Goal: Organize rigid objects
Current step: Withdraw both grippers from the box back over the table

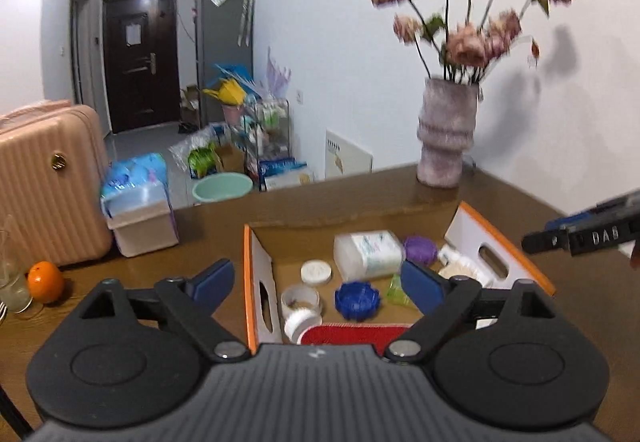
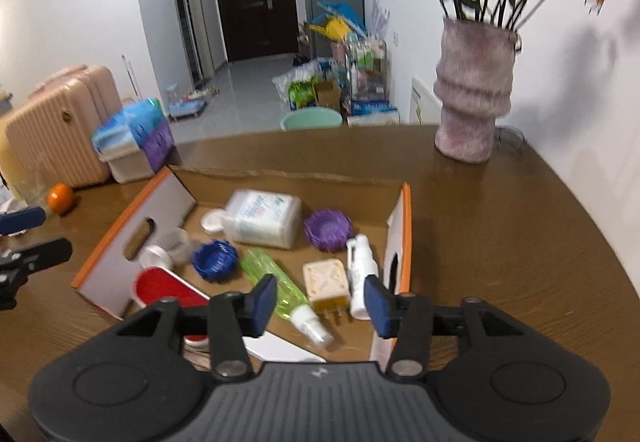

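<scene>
Left wrist view: brown table (image 1: 400, 190) carries an open cardboard box (image 1: 256, 242) with orange-edged flaps; a pale vase of pink flowers (image 1: 446, 134) stands at the far edge by the wall. Beyond the table's left side, a pink suitcase (image 1: 48, 178). An orange (image 1: 45, 281) sits on the table left of the box.

Inside the box, largest first: white tub (image 2: 264, 218) on its side, red-topped lid (image 2: 168, 288) at the near corner, green bottle (image 2: 276, 284) lying flat, white spray bottle (image 2: 360, 274) by the right wall, cream charger plug (image 2: 326, 284) between those two, purple ribbed cup (image 2: 328, 228), blue ribbed cup (image 2: 216, 254), small white jars (image 2: 166, 248) near the left wall.

Left gripper (image 1: 316, 282) hovers above the box's near side, fingers spread wide, nothing between them. Right gripper (image 2: 322, 300) hangs over the green bottle and plug, fingers apart, released, gripping nothing.
</scene>
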Demonstrator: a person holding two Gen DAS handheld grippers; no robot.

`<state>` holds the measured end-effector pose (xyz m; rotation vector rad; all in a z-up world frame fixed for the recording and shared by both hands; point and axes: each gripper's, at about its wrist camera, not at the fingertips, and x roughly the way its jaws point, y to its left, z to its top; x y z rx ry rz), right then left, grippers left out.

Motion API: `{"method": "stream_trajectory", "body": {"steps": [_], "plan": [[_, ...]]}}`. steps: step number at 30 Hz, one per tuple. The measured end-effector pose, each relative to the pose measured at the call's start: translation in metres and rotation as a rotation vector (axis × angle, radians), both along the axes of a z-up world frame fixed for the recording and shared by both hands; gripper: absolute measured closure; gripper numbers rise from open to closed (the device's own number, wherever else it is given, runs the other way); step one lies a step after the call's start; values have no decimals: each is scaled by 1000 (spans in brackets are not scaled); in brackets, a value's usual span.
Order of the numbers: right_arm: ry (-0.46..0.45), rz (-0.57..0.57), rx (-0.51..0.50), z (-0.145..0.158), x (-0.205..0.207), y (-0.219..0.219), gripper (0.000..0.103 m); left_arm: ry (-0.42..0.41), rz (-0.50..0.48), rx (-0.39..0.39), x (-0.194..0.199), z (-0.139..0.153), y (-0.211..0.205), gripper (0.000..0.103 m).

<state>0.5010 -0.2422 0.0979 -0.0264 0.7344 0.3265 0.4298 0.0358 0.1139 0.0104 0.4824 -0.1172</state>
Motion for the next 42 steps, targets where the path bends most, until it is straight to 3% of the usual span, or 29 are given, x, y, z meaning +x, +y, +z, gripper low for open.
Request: {"method": "stream_trajectory", "body": {"steps": [4, 7, 11, 17, 22, 28, 33, 42], "plan": [[-109, 11, 25, 19, -29, 1, 44, -26, 26, -15, -18, 10, -2, 9], [-231, -27, 35, 31, -54, -1, 36, -84, 26, 16, -35, 13, -9, 4], [-308, -64, 60, 40, -78, -8, 30, -156, 4, 57, -55, 11, -22, 3], [-429, -98, 109, 30, -107, -16, 20, -245, -8, -7, -80, 9, -27, 2], [-515, -121, 154, 15, -128, -24, 19, -344, 1, -66, -102, 0, -24, 0], [-523, -144, 175, -8, -141, -28, 15, -400, 27, -64, -118, -19, -22, 0], [-516, -112, 153, -28, -155, -22, 14, -401, 42, -92, -123, -32, -18, 0], [-537, -141, 175, -46, -192, -24, 12, -432, 28, -68, -160, -36, -19, 0]]}}
